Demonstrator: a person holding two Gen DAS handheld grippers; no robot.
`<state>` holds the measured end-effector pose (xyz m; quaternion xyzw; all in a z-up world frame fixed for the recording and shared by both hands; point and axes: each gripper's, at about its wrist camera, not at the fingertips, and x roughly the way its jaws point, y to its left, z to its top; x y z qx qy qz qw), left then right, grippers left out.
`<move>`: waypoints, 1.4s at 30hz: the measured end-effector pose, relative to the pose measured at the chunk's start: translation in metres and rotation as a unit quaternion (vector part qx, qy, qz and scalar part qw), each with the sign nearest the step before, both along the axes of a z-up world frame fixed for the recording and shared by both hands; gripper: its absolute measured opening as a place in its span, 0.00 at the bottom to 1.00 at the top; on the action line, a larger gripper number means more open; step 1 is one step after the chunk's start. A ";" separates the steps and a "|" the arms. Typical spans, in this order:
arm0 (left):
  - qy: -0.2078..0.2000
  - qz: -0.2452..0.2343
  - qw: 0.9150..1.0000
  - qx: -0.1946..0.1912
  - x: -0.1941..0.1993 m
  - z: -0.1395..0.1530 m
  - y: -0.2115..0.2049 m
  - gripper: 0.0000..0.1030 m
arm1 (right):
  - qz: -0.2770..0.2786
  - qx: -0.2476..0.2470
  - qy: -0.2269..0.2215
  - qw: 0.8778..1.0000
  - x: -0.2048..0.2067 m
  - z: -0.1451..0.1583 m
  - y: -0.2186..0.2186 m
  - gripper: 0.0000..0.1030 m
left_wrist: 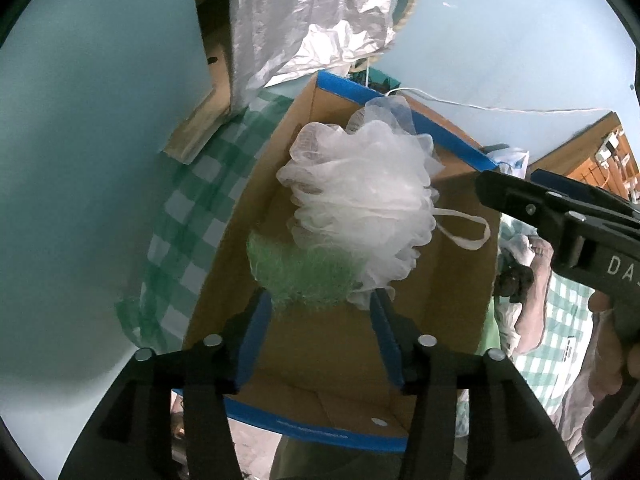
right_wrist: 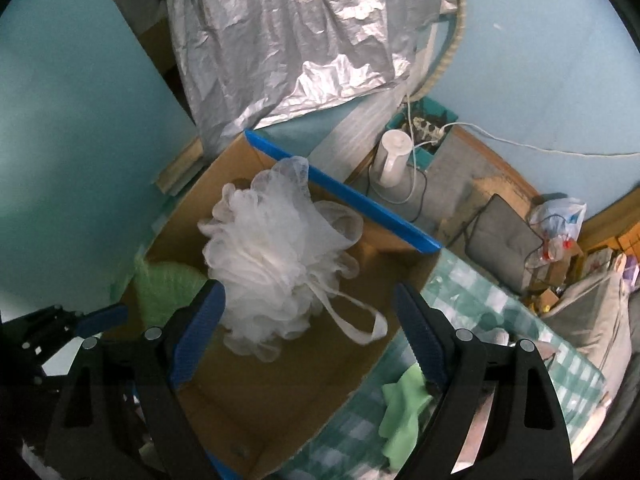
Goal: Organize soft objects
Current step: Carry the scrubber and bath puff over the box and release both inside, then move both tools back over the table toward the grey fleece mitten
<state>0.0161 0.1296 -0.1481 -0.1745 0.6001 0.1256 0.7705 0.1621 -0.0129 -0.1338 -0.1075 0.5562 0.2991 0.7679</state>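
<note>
**Two soft things in the box, both grippers standing off**

The white mesh bath pouf (left_wrist: 360,204) lies inside the cardboard box (right_wrist: 280,400), its ribbon loop (right_wrist: 352,316) trailing toward the near right. Tucked against its left side is a green fuzzy scrubber (left_wrist: 304,276), low on the box floor. This looks like the collecting place: the box, edged with blue tape, sits on the green checked cloth (left_wrist: 188,208) with its mouth wide open.

The left gripper (left_wrist: 320,300) hangs over the green scrubber with its jaws partly apart; the pads do not seem to press on it, so I judge it let go. The right gripper (right_wrist: 308,304) stands wide, straddling the pouf's near edge without pinching it.

A green cloth (right_wrist: 404,412) lies on the checked cloth, just outside the box on the near right, probably next. The box wall stands between it and the pile. Far off, silver sheeting (right_wrist: 280,40) hangs, and a white cylinder (right_wrist: 394,156) with cables stands beyond the box.
</note>
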 end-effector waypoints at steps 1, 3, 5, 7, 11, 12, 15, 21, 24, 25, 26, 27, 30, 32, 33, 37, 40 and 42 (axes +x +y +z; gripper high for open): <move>0.001 0.000 1.000 0.004 0.000 0.000 -0.002 0.64 | -0.003 0.002 0.000 1.000 0.000 0.002 -0.004 0.83; 0.004 0.002 1.000 0.017 0.000 0.002 -0.004 0.73 | -0.006 0.006 0.000 1.000 -0.001 0.004 -0.007 0.83; 0.003 0.004 1.000 0.021 -0.001 0.002 -0.007 0.73 | -0.008 0.007 -0.003 1.000 -0.001 0.007 -0.011 0.83; 0.004 0.004 1.000 0.016 -0.001 0.002 -0.008 0.73 | -0.011 0.009 -0.007 1.000 -0.003 0.010 -0.016 0.83; 0.005 0.000 1.000 0.016 0.000 0.001 -0.013 0.73 | -0.016 0.010 -0.010 1.000 -0.007 0.012 -0.029 0.83; 0.006 -0.001 1.000 0.016 0.000 0.001 -0.015 0.73 | -0.017 0.009 -0.010 1.000 -0.008 0.012 -0.032 0.83; 0.006 -0.007 1.000 0.016 -0.001 0.003 -0.023 0.73 | -0.023 0.006 -0.011 1.000 -0.011 0.011 -0.044 0.83; 0.003 -0.020 1.000 0.012 0.000 0.007 -0.039 0.73 | -0.044 0.002 -0.009 0.999 -0.014 0.009 -0.076 0.83; 0.003 -0.032 0.999 0.010 0.002 0.009 -0.050 0.74 | -0.057 0.000 -0.009 0.998 -0.015 0.008 -0.095 0.83; 0.003 -0.035 0.999 0.010 0.002 0.009 -0.054 0.74 | -0.060 0.000 -0.009 0.998 -0.015 0.007 -0.101 0.83; 0.002 -0.040 0.999 0.010 0.003 0.010 -0.059 0.74 | -0.066 -0.002 -0.009 0.998 -0.015 0.007 -0.109 0.83; 0.002 -0.044 0.999 0.010 0.004 0.010 -0.062 0.74 | -0.069 -0.003 -0.009 0.998 -0.016 0.006 -0.113 0.83; 0.003 -0.058 0.998 0.009 0.008 0.011 -0.074 0.74 | -0.083 -0.008 -0.008 0.996 -0.016 0.004 -0.132 0.83; 0.003 -0.067 0.998 0.008 0.010 0.012 -0.082 0.74 | -0.094 -0.011 -0.008 0.995 -0.016 0.002 -0.145 0.83; 0.002 -0.071 0.997 0.008 0.011 0.012 -0.085 0.74 | -0.098 -0.012 -0.007 0.995 -0.016 0.001 -0.150 0.83; 0.004 -0.088 0.996 0.006 0.015 0.012 -0.101 0.75 | -0.119 -0.015 -0.003 0.993 -0.017 -0.003 -0.177 0.83; 0.006 -0.103 0.995 0.006 0.019 0.012 -0.116 0.75 | -0.131 -0.018 -0.001 0.991 -0.018 -0.006 -0.193 0.83; 0.007 -0.114 0.993 0.005 0.022 0.011 -0.126 0.75 | -0.139 -0.019 0.002 0.990 -0.020 -0.008 -0.203 0.83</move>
